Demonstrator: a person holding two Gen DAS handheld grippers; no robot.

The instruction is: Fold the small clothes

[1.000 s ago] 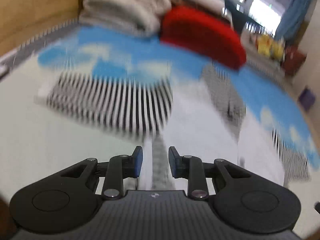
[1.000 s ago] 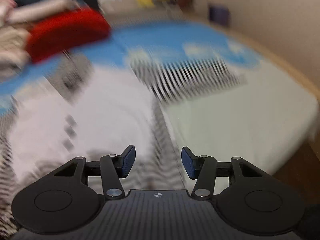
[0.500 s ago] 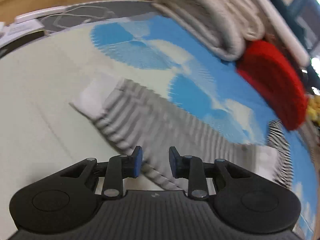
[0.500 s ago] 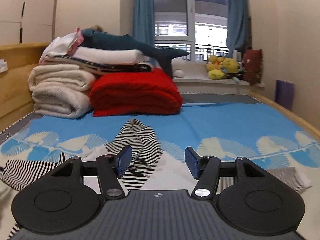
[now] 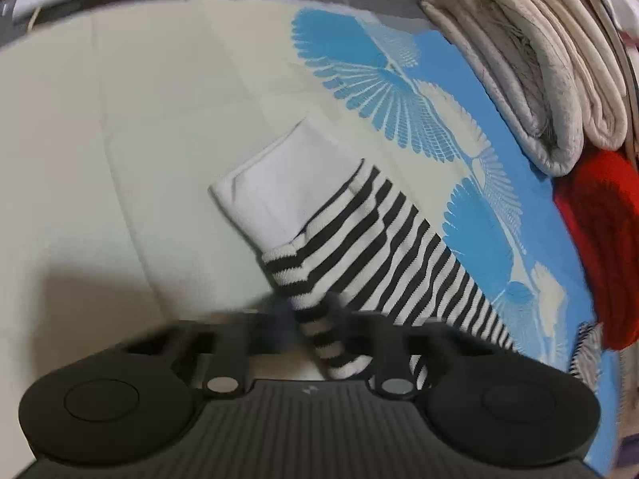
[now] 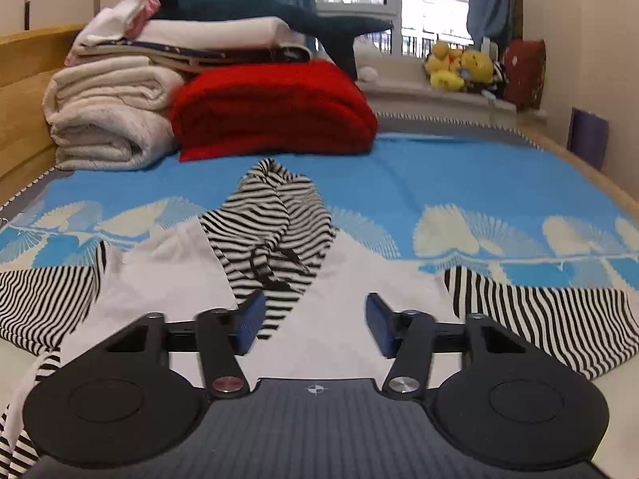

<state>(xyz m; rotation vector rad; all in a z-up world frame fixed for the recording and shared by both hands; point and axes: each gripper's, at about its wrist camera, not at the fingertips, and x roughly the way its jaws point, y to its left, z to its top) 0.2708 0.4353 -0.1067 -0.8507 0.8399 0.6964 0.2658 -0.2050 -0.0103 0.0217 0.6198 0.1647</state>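
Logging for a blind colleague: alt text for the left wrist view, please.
The left gripper, blurred, is closing around the edge of a black-and-white striped sleeve with a white cuff, lying on a cream and blue bedspread. Folded cream blankets and a red blanket sit at right.

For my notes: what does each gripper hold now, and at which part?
The left gripper pinches the striped sleeve at its edge fold. The right gripper is open, holding nothing.

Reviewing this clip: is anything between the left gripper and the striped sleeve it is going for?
Nothing visible. The left gripper is already at the striped sleeve, whose folded edge runs between its blurred fingers. The white cuff lies beyond, on the bedspread.
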